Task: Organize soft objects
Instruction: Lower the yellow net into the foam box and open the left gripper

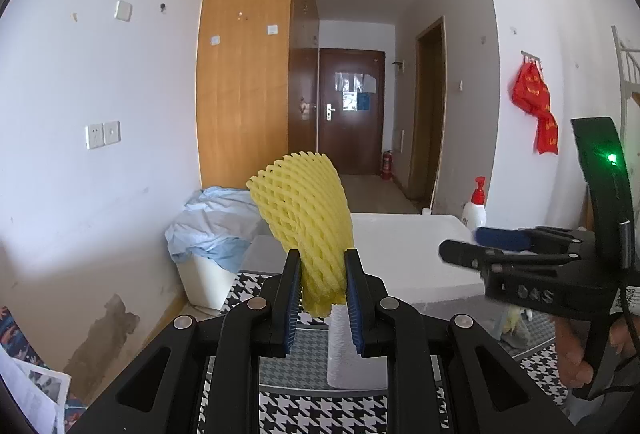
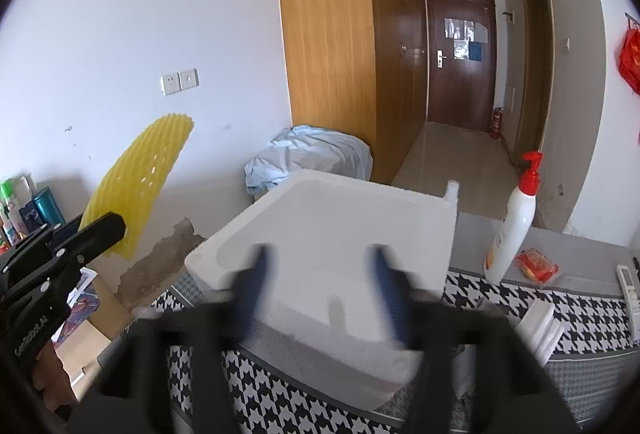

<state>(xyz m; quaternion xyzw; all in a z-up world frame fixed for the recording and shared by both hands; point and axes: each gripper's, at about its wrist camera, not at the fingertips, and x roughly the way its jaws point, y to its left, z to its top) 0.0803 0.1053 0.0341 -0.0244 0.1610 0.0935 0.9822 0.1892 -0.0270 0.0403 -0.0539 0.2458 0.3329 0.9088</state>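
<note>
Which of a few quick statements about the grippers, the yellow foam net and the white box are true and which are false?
1. The left gripper is shut on the foam net. True.
2. The foam net lies inside the foam box. False: it is held up in the air, left of the box.
3. The right gripper holds nothing. True: its blurred jaws stand apart over the box.
4. The pump bottle has a blue top. False: the top is red.
5. The box stands on a houndstooth cloth. True.
</note>
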